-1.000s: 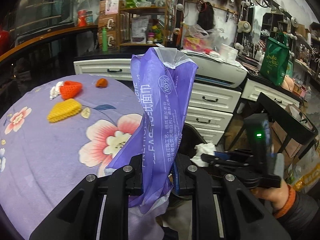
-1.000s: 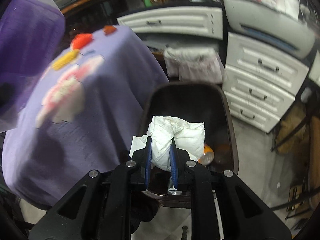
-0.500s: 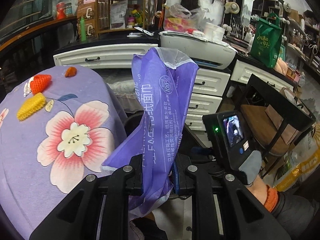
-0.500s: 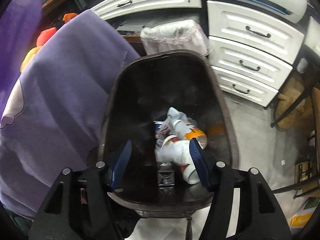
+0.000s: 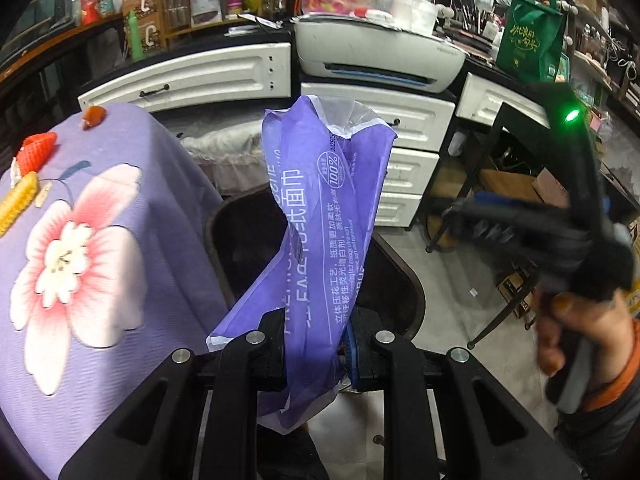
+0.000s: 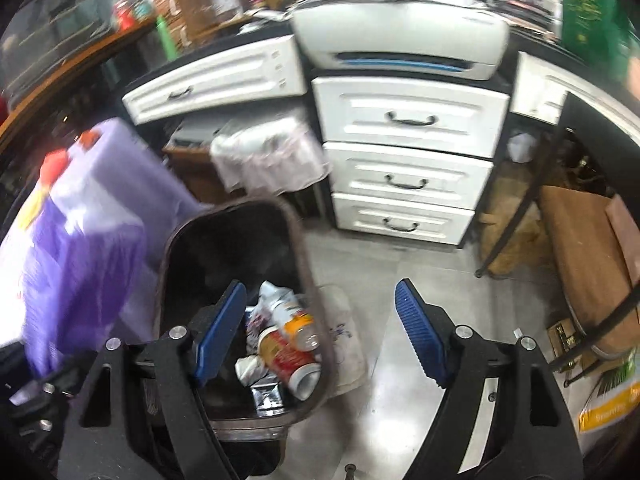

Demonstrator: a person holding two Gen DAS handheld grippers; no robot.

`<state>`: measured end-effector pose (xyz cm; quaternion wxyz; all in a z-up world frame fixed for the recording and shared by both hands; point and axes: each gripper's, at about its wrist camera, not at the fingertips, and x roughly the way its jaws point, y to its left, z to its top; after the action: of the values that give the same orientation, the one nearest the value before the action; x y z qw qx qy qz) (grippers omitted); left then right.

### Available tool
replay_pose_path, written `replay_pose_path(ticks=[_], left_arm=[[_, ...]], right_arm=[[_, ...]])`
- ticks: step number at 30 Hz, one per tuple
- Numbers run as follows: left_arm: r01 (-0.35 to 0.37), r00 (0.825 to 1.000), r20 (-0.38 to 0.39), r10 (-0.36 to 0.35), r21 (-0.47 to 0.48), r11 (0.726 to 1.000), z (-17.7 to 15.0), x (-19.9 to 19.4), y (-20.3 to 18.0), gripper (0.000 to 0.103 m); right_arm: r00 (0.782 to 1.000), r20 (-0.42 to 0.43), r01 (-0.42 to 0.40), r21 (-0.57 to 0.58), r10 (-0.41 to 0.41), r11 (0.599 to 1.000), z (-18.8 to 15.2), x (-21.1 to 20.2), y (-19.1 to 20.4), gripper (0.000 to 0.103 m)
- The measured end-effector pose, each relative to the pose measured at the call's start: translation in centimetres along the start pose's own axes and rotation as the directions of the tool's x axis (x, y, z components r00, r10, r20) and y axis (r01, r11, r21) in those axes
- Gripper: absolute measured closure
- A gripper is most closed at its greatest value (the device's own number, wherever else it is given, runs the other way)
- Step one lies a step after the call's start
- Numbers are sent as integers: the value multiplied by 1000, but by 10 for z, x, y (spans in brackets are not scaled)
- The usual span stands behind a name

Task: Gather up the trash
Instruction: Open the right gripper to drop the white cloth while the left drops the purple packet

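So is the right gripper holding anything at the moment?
No, the right gripper has its jaws wide apart with nothing between them, above the edge of the dark trash bin.

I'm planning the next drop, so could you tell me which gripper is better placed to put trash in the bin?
Left. The left gripper is shut on the purple wrapper, just above the bin. The right gripper is open and empty, off toward the floor.

A crumpled purple plastic wrapper (image 5: 320, 248) stands upright, pinched above the dark trash bin (image 6: 304, 264), which holds cans, a bottle and crumpled white tissue (image 6: 250, 368).
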<state>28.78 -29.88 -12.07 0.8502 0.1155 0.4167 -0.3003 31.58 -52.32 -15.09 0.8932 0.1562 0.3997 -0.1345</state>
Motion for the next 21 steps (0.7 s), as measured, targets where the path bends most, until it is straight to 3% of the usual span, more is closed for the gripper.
replay_pose_path(ticks=[6, 16, 17, 21], left_arm=[[5, 998, -65, -5, -4, 1000, -3, 31, -5, 84], [-38, 991, -127, 34, -26, 999, -1, 71, 2, 81], [-45, 992, -121, 42, -20, 999, -1, 72, 2, 79], [-62, 991, -116, 60, -20, 998, -1, 76, 4, 55]], right_arm=[[1000, 27, 1, 48, -2, 999, 3, -17, -20, 26], [999, 48, -17, 44, 15, 999, 3, -23, -15, 26], [999, 46, -20, 47, 18, 999, 3, -22, -15, 26], [999, 45, -21, 57, 19, 998, 2, -22, -18, 26]])
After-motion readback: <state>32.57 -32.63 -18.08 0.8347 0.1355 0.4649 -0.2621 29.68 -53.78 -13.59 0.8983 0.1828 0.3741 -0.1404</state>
